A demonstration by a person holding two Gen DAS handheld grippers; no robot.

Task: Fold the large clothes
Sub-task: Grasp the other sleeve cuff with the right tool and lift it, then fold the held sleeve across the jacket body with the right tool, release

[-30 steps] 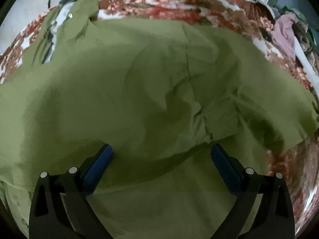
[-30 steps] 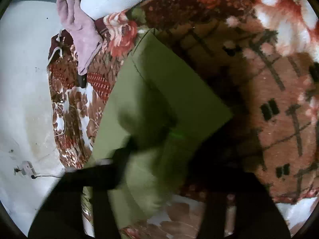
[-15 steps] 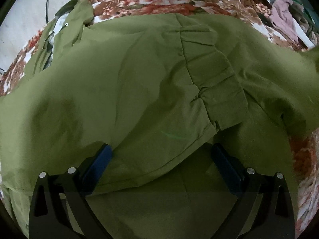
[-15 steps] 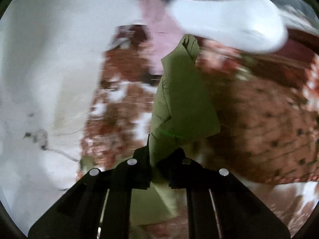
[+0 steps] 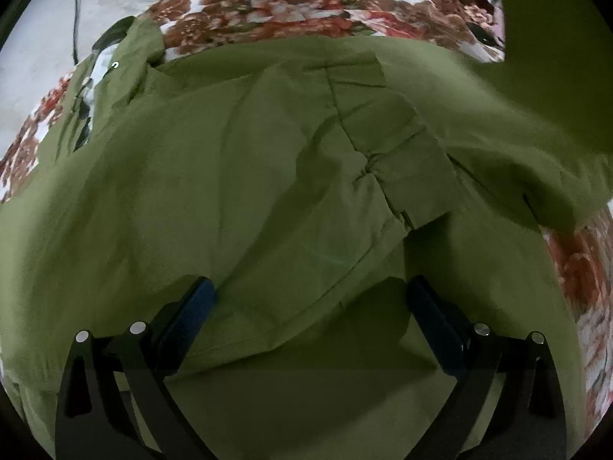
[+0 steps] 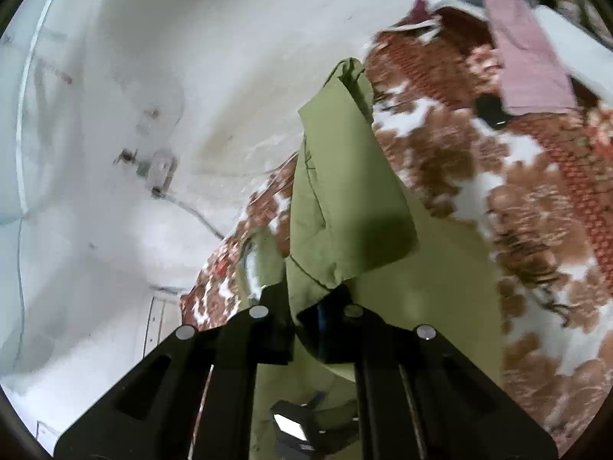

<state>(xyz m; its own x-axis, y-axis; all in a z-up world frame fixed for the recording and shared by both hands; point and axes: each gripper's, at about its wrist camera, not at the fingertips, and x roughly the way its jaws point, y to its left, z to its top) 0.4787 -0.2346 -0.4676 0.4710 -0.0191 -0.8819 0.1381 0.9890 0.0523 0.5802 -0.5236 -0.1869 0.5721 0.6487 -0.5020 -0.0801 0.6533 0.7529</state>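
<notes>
A large olive-green garment [image 5: 268,176] lies spread over a floral blanket [image 5: 291,4] and fills the left wrist view. My left gripper [image 5: 310,306] is open just above the cloth, its blue pads [image 5: 191,306] wide apart over a folded edge. My right gripper [image 6: 306,306] is shut on a corner of the same green garment [image 6: 341,191], which it holds lifted above the blanket [image 6: 536,230]. That raised part also shows at the upper right of the left wrist view [image 5: 555,57].
A white wall [image 6: 134,76] with a socket and cable [image 6: 161,172] runs along the left of the bed. Pink and white clothes [image 6: 525,57] lie piled at the far end. A small dark object [image 6: 490,109] rests on the blanket near them.
My right gripper has closed on the garment's corner and lifted it, swinging toward the wall. The left gripper stayed open and moved slightly over the cloth.
</notes>
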